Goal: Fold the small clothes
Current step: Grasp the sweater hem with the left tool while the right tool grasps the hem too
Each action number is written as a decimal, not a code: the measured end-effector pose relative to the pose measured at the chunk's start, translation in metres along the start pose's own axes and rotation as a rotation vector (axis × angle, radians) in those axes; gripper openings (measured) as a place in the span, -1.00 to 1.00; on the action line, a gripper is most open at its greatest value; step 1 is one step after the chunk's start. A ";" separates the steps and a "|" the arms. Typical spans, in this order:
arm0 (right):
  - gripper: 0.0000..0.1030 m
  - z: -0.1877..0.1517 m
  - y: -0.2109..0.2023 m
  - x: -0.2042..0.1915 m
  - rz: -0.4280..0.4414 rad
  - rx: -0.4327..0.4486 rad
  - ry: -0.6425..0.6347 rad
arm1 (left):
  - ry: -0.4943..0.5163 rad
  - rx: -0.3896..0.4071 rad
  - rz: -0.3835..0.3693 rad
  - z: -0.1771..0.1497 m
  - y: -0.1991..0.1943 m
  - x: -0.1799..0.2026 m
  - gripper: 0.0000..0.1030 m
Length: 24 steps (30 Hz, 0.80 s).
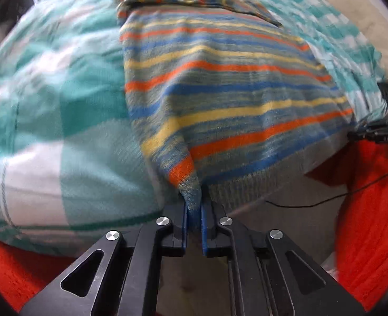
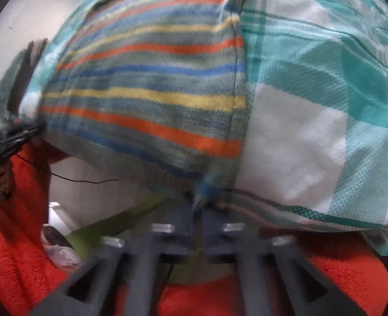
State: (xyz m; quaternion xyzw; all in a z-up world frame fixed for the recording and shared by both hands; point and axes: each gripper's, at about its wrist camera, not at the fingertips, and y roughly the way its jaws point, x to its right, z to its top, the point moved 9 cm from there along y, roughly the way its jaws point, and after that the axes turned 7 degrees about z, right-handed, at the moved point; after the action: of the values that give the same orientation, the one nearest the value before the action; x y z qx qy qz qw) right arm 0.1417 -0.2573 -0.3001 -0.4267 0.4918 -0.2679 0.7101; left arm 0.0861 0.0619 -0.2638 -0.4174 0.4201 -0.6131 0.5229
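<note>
A small knitted garment (image 1: 220, 84) with orange, yellow, blue and grey stripes lies on a teal and white checked cloth (image 1: 49, 121). My left gripper (image 1: 194, 208) is shut on the garment's near left corner, which stands up as a peak between the blue pads. In the right wrist view the same striped garment (image 2: 151, 100) fills the middle, and my right gripper (image 2: 200, 205) is shut on its near right corner at the ribbed hem. The right gripper's far side shows as a dark shape (image 1: 376, 131) at the garment's right edge in the left wrist view.
The checked cloth (image 2: 312, 105) covers a rounded surface that drops off near me. A person's orange fleece sleeves (image 1: 370, 210) (image 2: 17, 250) frame both views. A thin black cable (image 2: 75, 179) hangs below the garment's hem. Pale floor (image 2: 35, 8) lies beyond.
</note>
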 end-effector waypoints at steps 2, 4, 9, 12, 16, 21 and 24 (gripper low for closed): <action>-0.90 0.007 -0.015 -0.005 0.034 0.057 0.002 | -0.039 -0.002 -0.040 0.000 -0.007 -0.003 -0.90; -0.90 0.018 -0.036 -0.012 0.076 0.137 0.011 | -0.080 0.016 -0.082 0.005 -0.019 -0.008 -0.92; -0.90 0.072 -0.074 -0.022 0.108 0.341 -0.008 | -0.219 0.134 -0.215 0.060 -0.047 -0.025 -0.92; -0.90 0.126 -0.083 -0.026 0.113 0.451 -0.005 | -0.290 0.200 -0.257 0.115 -0.047 -0.041 -0.92; -0.90 0.204 -0.089 -0.016 0.131 0.552 0.031 | -0.354 0.268 -0.246 0.195 -0.031 -0.065 -0.92; -0.90 0.304 -0.083 0.020 0.137 0.600 0.099 | -0.453 0.253 -0.223 0.280 0.015 -0.101 -0.92; -0.90 0.348 -0.065 0.055 0.130 0.584 0.161 | -0.485 0.230 -0.180 0.319 0.045 -0.119 -0.92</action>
State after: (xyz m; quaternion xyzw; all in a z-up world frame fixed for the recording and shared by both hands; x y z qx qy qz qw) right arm 0.4868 -0.2142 -0.2160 -0.1498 0.4748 -0.3851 0.7771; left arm 0.4154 0.1507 -0.2195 -0.5254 0.1719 -0.5829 0.5955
